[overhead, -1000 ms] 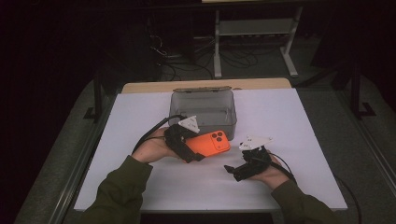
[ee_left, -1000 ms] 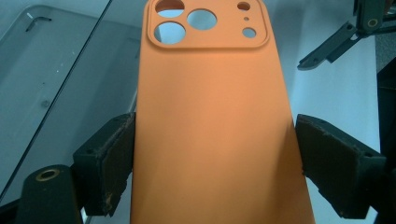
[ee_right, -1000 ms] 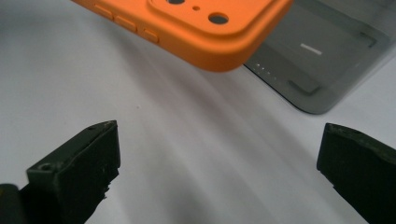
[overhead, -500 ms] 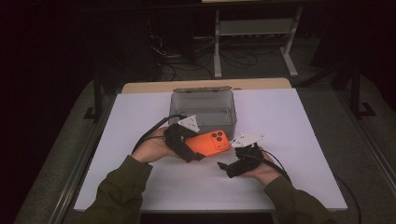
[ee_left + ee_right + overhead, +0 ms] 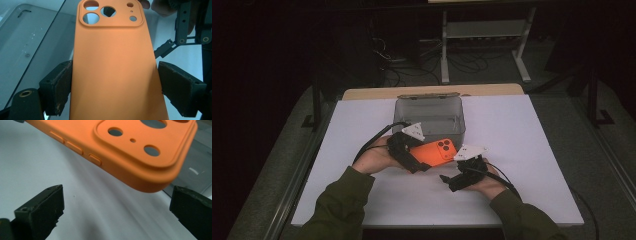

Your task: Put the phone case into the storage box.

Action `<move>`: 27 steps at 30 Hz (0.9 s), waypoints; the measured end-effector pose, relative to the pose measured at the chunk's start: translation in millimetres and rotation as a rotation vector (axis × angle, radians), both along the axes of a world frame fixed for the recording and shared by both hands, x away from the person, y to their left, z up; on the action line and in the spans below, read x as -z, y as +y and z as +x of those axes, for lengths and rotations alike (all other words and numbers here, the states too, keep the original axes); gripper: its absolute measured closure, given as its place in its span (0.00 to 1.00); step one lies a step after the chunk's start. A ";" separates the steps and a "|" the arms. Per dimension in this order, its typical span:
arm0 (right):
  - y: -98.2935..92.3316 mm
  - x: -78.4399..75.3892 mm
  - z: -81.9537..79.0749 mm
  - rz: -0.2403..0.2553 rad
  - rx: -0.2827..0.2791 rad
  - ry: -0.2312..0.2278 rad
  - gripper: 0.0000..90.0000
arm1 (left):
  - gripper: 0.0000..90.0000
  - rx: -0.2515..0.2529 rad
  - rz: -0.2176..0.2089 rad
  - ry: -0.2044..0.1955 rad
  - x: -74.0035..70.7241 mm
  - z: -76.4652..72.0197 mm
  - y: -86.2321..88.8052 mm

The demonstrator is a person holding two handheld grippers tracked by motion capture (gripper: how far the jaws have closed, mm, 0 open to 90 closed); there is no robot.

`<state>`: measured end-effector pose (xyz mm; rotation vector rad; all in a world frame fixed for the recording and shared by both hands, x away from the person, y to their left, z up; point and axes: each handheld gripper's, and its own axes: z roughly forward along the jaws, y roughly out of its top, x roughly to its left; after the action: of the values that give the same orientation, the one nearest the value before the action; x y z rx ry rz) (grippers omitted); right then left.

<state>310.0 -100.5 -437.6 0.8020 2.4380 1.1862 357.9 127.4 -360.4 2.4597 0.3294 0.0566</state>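
My left gripper (image 5: 414,156) is clamped on the orange phone case (image 5: 435,152), which I hold just in front of the grey box (image 5: 429,116), camera cutouts toward my right gripper (image 5: 451,179). That one has its jaws spread wide, the case's corner just ahead of them; from above I cannot tell whether they touch it.

Orange phone case (image 5: 437,151), black pads (image 5: 60,86)
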 end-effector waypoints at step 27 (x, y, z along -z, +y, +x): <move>3.4 -2.8 -5.0 -0.082 0.001 -0.157 0.00 | 0.17 -0.008 0.006 0.007 1.5 1.3 0.4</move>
<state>304.9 -97.2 -434.7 0.6599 2.3416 1.0972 359.2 127.8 -361.9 2.4654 0.3423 0.0518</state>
